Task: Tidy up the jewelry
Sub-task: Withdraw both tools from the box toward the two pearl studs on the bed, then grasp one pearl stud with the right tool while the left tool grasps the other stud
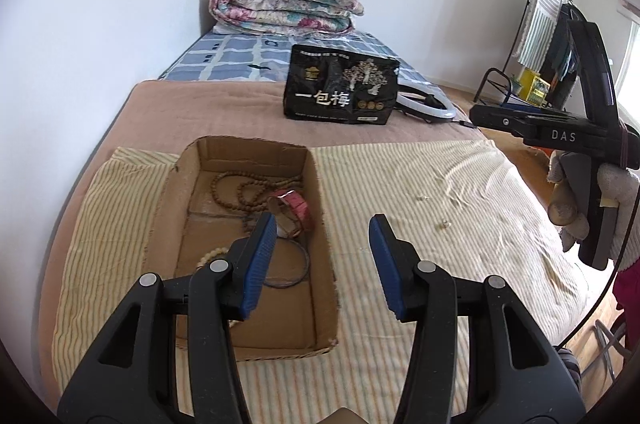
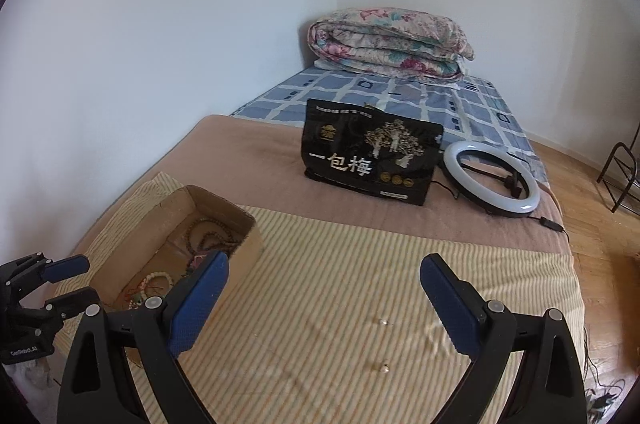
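Brown cardboard box [image 1: 256, 248] at the left, two small pale earrings [image 2: 384, 368] loose on the striped cloth [image 2: 360, 264] at the right.

Both earrings are seen in the right wrist view just ahead of the right gripper [image 2: 324, 288], lying between the lines of its wide, empty jaws, one nearer and one a little farther; no long axis can be made out on things so small. The left gripper [image 1: 322, 236] is held over the box's right wall, its jaws partly apart with nothing between them, so the right hand is judged the nearer. Inside the box are kept brown bead strands [image 1: 248, 190], a pink-strapped watch [image 1: 294, 212], a thin dark bangle [image 1: 290, 264] and a pale bead bracelet [image 2: 156, 282].
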Demonstrator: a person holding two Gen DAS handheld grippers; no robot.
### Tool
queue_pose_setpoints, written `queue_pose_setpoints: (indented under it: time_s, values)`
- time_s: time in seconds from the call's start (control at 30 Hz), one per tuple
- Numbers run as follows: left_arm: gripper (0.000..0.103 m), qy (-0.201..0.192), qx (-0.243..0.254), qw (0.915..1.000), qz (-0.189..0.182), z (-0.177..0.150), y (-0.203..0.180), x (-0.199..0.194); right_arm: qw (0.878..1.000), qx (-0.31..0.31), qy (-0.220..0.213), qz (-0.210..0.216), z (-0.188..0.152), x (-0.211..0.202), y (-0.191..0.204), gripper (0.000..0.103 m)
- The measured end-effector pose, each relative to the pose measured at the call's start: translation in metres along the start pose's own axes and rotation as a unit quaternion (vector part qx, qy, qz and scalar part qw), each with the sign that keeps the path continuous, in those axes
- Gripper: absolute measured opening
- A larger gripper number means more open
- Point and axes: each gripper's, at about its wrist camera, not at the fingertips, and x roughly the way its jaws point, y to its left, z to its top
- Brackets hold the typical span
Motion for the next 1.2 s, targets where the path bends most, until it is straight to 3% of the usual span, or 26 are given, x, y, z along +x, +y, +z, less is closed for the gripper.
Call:
queue_pose_setpoints:
  time_s: [0.27,0.6,1.0,1.07,1.2]
  values:
    - [0.049,0.010,0.012,0.9997,-0.021,0.003,-0.033,0.018,0.999,0.027,0.011,-0.029,-0.028,-0.017,-0.054,0.098]
    - [0.049,0.021,0.027,0.9986,-0.039,0.009,-0.071,0.046,0.998,0.045,0.022,-0.026,-0.071,-0.023,-0.082,0.096]
    - [0.049,0.047,0.034,0.9964,-0.061,0.010,-0.106,0.100,0.996,0.034,0.075,0.019,-0.122,0.022,-0.083,0.061]
    - [0.041,0.055,0.037,0.9957,-0.064,0.008,-0.111,0.113,0.995,0.034,0.085,0.028,-0.129,0.033,-0.082,0.055]
    - [0.039,0.069,0.036,0.9947,-0.067,0.005,-0.118,0.136,0.994,0.035,0.095,0.040,-0.135,0.051,-0.080,0.046]
